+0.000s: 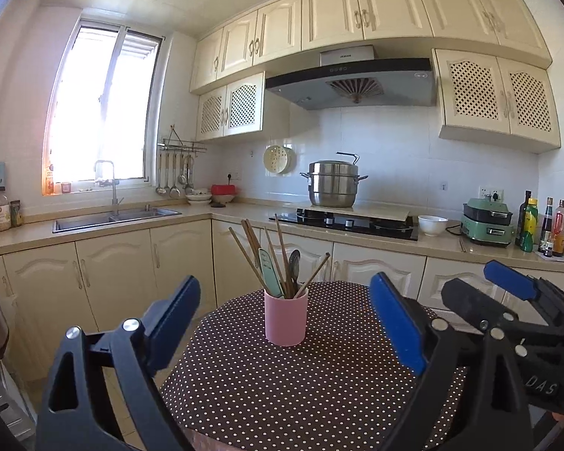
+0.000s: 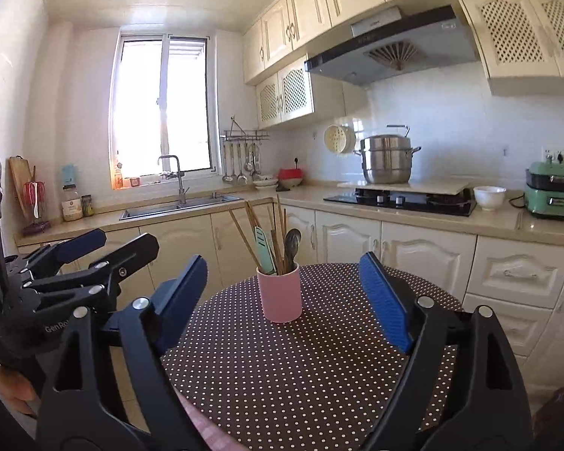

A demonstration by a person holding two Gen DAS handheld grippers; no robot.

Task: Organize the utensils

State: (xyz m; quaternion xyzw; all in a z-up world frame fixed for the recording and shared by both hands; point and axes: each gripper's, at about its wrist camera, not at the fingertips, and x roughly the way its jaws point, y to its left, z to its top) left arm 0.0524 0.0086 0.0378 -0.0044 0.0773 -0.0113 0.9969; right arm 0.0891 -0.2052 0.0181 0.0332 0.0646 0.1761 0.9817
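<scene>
Cup: one pink cup (image 1: 285, 321), upright on the dotted tablecloth (image 1: 319, 387) of the round table.
Cup contents: about six wooden chopsticks (image 1: 282, 251), one metal spoon (image 1: 294, 261), one pale green flat utensil (image 1: 269, 270), all standing handle-down or leaning in the cup; exact chopstick count cannot be told.
Grippers: two, one per hand.
Left gripper (image 1: 285, 323): blue pads spread wide, nothing between them, nothing touched.
Right gripper (image 2: 282, 297): blue pads spread wide, holding nothing, touching nothing.
Cup relative to left fingers: seen between the two pads but farther along the table, well apart from both.
Cup relative to right fingers: same arrangement in the right wrist view, centred in the gap and beyond the tips, no contact.
Gripper spacing: the right gripper shows at the right edge of the left view; the two sit side by side.
Tabletop: no loose utensils visible on the cloth.
</scene>
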